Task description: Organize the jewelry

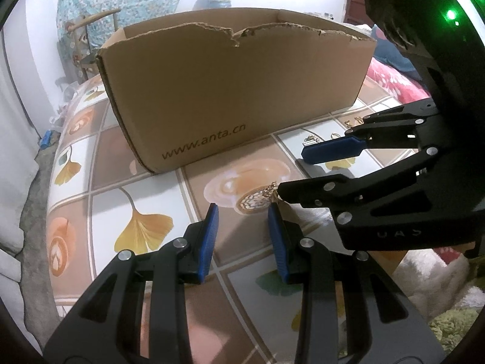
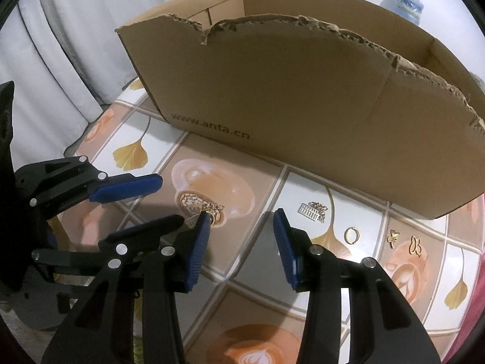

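A gold filigree pendant [image 1: 253, 202] on a chain lies on the patterned tablecloth [image 1: 145, 194], in front of the open cardboard box [image 1: 236, 91]. My left gripper [image 1: 242, 217] is open, and the pendant sits just beyond its fingertips. My right gripper [image 1: 292, 171] comes in from the right, open, its lower finger tip at the chain. In the right wrist view the right gripper [image 2: 242, 215] holds nothing; its left pad tip is beside the pendant [image 2: 194, 201]. The left gripper [image 2: 171, 200] reaches in from the left. A rectangular pendant [image 2: 310, 210], a ring [image 2: 351, 235] and two butterfly pieces [image 2: 394, 237] lie to the right.
The cardboard box [image 2: 303, 106] has a torn top edge and stands across the back of the table. White curtains [image 2: 60, 45] hang at the left. Pink bedding [image 1: 394, 82] lies beyond the table's right side, and a wooden chair [image 1: 91, 27] stands behind.
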`<move>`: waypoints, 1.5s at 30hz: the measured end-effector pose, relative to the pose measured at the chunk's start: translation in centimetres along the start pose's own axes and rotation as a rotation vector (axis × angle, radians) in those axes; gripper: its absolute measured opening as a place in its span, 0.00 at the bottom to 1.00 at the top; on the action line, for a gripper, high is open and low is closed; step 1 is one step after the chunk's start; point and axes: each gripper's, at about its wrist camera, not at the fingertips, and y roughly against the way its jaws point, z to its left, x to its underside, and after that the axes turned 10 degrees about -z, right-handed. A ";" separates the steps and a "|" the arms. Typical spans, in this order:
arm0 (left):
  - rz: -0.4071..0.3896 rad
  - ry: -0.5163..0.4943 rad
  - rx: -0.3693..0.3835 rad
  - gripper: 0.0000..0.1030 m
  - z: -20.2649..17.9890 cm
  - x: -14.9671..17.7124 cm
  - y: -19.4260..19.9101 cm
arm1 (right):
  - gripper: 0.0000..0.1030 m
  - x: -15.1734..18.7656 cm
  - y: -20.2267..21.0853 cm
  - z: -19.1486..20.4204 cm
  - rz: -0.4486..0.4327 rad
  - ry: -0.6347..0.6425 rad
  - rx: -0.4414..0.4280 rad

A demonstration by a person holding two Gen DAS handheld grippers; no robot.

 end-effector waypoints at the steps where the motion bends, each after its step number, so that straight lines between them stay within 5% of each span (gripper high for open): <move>1: -0.002 0.001 0.002 0.31 0.1 0.1 0.1 | 0.42 0.1 0.2 0.0 -0.002 0.002 0.000; 12: -0.016 0.054 0.044 0.36 1.3 0.2 0.5 | 0.42 0.1 0.1 0.2 0.018 0.023 -0.006; 31: -0.005 -0.014 0.042 0.43 -0.6 0.1 -0.4 | 0.39 1.2 1.7 -2.0 0.046 0.008 0.081; 36: 0.006 -0.094 -0.002 0.43 -1.9 0.2 -0.7 | 0.39 0.7 2.8 -2.8 0.010 -0.064 -0.003; 45: 0.008 -0.066 -0.013 0.44 -1.5 0.1 -0.5 | 0.39 0.2 1.4 -0.3 0.036 0.053 -0.008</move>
